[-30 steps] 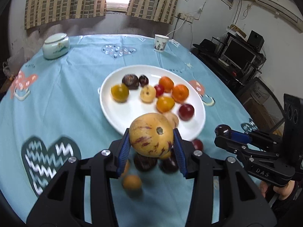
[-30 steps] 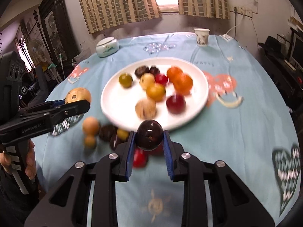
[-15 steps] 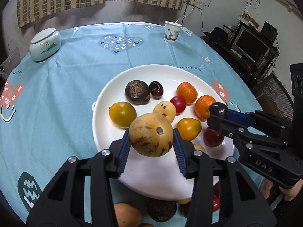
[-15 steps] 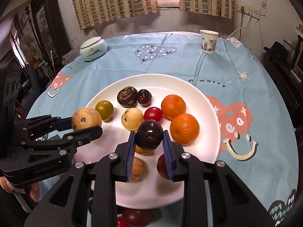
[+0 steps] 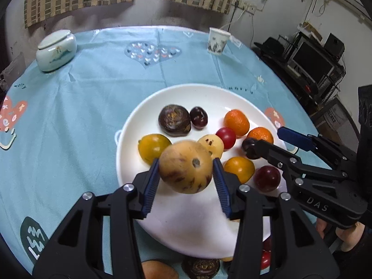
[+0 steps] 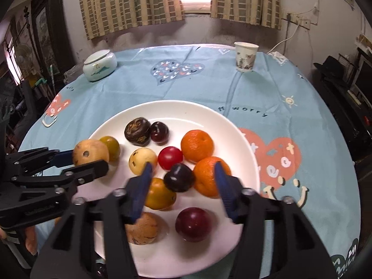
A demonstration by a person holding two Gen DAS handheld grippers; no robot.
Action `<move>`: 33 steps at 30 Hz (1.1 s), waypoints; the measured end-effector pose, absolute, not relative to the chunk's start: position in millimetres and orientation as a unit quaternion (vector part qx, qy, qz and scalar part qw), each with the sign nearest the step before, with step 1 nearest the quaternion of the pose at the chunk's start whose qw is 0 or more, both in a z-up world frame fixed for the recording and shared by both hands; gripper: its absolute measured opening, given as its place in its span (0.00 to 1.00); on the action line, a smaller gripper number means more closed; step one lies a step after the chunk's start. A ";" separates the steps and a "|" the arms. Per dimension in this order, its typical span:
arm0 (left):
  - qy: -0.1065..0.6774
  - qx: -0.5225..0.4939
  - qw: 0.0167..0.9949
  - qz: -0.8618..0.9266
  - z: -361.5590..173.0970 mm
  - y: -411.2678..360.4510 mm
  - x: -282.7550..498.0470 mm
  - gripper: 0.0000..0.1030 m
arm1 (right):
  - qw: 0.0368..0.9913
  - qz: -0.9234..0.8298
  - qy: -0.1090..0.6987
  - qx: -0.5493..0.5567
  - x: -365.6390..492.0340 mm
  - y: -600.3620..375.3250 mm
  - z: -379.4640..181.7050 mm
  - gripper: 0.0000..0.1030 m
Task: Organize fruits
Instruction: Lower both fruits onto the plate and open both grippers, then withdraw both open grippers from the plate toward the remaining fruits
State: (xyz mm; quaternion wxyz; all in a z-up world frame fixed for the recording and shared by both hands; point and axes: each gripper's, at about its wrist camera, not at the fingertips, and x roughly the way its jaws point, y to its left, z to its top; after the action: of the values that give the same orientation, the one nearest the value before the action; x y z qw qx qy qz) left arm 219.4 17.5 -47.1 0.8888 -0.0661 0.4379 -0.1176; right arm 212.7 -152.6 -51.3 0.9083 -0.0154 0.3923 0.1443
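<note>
A white plate (image 5: 186, 220) (image 6: 232, 125) on the blue tablecloth holds several fruits: oranges, yellow, red and dark ones. My left gripper (image 5: 186, 176) is over the plate, its jaws spread a little wider than the tan streaked melon (image 5: 186, 166) between them; it also shows in the right wrist view (image 6: 90, 154). My right gripper (image 6: 182, 182) is open above the plate. A dark plum (image 6: 179, 177) (image 5: 250, 147) sits between its fingers beside the oranges, apart from both pads.
A lidded ceramic jar (image 5: 55, 50) stands at the far left and a paper cup (image 5: 217, 40) at the far right. Several loose fruits (image 5: 200, 267) lie on the cloth at the plate's near rim. A monitor and shelves (image 5: 311, 62) stand right of the table.
My right gripper has opened and let go of the dark plum, which now sits among the plate's fruits. Both grippers have moved further over the plate. The left jaws have widened slightly around the melon.
</note>
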 end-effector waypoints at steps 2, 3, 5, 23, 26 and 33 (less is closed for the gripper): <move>0.411 -0.064 0.903 -0.104 -32.5 23.0 208.7 0.70 | 0.912 0.142 0.385 -0.017 209.4 -155.6 -45.9 0.56; 0.400 -0.061 0.909 -0.100 -25.6 25.1 203.2 0.74 | 0.913 0.140 0.382 -0.018 205.8 -157.3 -42.0 0.56; 0.387 -0.061 0.915 -0.097 -15.1 29.0 195.1 0.81 | 0.915 0.138 0.379 -0.016 200.9 -160.3 -37.9 0.56; 0.401 -0.081 0.911 -0.056 -37.7 78.1 85.5 0.89 | 0.878 0.172 0.445 0.020 75.7 -183.8 -74.3 0.57; 0.421 -0.089 0.901 -0.051 -54.8 84.2 73.5 0.89 | 0.867 0.177 0.465 0.025 64.6 -178.7 -89.3 0.57; 0.448 -0.085 0.888 -0.062 -76.6 82.3 50.0 0.89 | 0.861 0.214 0.461 0.025 52.3 -157.0 -100.3 0.57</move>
State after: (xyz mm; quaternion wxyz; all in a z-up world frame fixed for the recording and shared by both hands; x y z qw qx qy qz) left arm 50.0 82.3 -76.6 0.8877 -0.0845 0.4482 -0.0624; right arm 52.3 -157.0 -100.3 0.8606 0.0252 0.4611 0.2145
